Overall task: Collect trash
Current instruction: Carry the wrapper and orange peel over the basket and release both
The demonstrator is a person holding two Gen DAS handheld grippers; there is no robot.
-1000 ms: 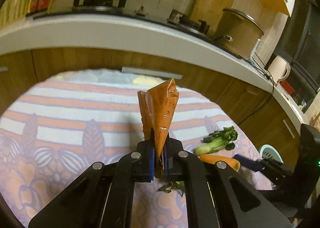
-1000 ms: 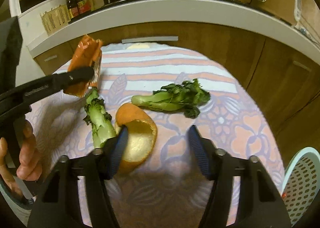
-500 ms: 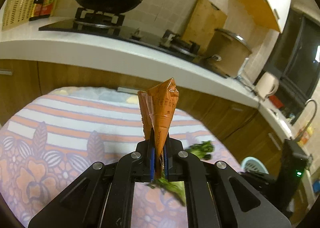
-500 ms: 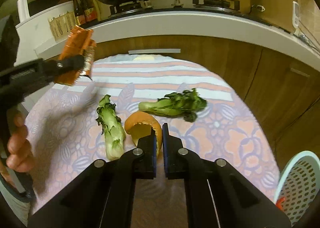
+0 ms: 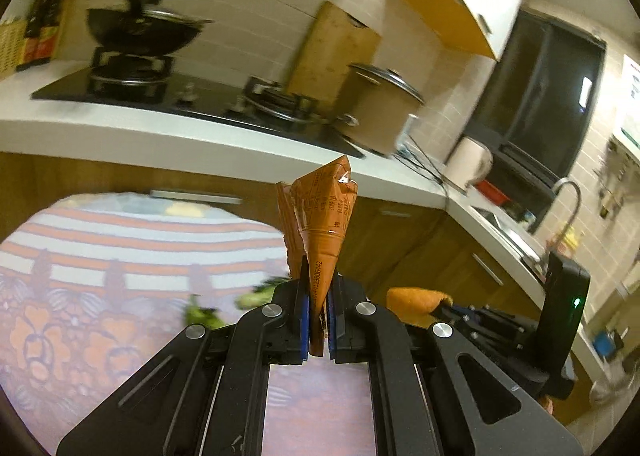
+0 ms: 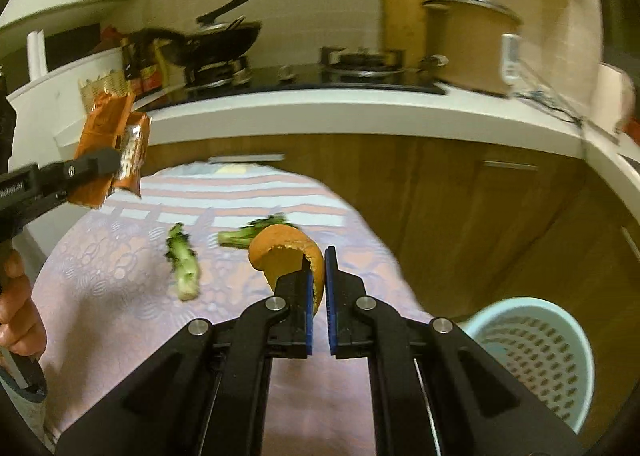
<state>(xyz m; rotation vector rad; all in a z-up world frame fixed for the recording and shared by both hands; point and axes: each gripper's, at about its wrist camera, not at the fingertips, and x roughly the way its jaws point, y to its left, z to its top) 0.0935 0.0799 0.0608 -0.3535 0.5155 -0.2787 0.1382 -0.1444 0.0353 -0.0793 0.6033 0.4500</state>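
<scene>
My left gripper [image 5: 318, 296] is shut on a crumpled orange wrapper [image 5: 322, 224] that sticks up from its pads; the same wrapper [image 6: 112, 152] shows at the left of the right wrist view. My right gripper [image 6: 319, 288] is shut on an orange peel [image 6: 280, 250], held above the table; that peel [image 5: 416, 298] also appears to the right in the left wrist view. Two green vegetable pieces lie on the patterned tablecloth [image 6: 120, 276]: one stalk [image 6: 184, 264] at the left and a second one [image 6: 248, 232] partly hidden behind the peel.
A pale blue perforated basket [image 6: 532, 356] stands on the floor, low at the right of the table. Behind the table run wooden cabinets and a white counter [image 6: 360, 112] with a stove, wok and pot. A person's hand [image 6: 16, 308] holds the left gripper.
My right gripper shut on the orange peel and lifted it off the table. Both grippers rose and swung to the right, the left one still gripping the wrapper.
</scene>
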